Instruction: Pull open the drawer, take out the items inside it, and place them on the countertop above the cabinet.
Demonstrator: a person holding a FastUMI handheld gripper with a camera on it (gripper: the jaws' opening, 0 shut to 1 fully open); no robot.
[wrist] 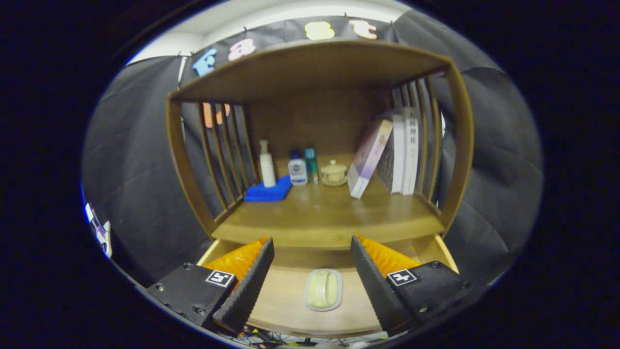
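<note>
The wooden drawer (286, 310) stands pulled out below the cabinet's countertop (319, 213). On the drawer's floor lies a pale soap bar in a clear dish (323, 289). My gripper (312, 286) hovers over the drawer with its fingers wide apart, and the soap dish sits between them, untouched. One finger (252, 286) is left of the dish, the other (373, 286) right of it.
On the countertop's back stand a white pump bottle (267, 165) on a blue cloth (269, 192), two small bottles (303, 167), a lidded cup (334, 172) and leaning books (387, 155). Slatted wooden sides and a top shelf (315, 68) enclose it. The countertop's front middle is bare.
</note>
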